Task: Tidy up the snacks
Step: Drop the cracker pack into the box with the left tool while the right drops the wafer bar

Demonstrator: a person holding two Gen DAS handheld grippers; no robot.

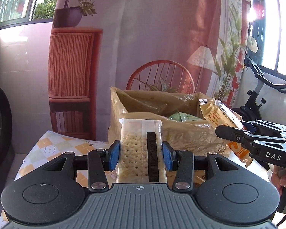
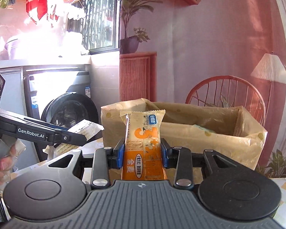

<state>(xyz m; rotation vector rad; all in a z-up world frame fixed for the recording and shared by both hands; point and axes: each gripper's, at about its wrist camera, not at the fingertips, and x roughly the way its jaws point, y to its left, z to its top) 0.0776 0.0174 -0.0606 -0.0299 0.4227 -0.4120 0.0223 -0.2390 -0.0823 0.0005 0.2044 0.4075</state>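
My left gripper [image 1: 141, 152] is shut on a clear-wrapped cracker pack [image 1: 141, 145] that stands upright between its blue pads, lifted in front of the cardboard box [image 1: 162, 131]. My right gripper [image 2: 142, 152] is shut on an orange and clear biscuit pack [image 2: 143, 143], also upright, before the same box [image 2: 181, 133]. In the left wrist view the right gripper [image 1: 238, 127] comes in from the right with its orange pack [image 1: 219, 114] near the box's right rim. In the right wrist view the left gripper [image 2: 80, 136] enters from the left holding the cracker pack [image 2: 87, 128]. A green packet [image 1: 181, 117] lies inside the box.
The box is lined with a yellowish plastic bag and stands on a table with a checked flower-print cloth [image 1: 53, 145]. A washing machine [image 2: 66, 110] stands at the left. An exercise bike [image 1: 257, 95] stands at the right. A printed backdrop hangs behind the box.
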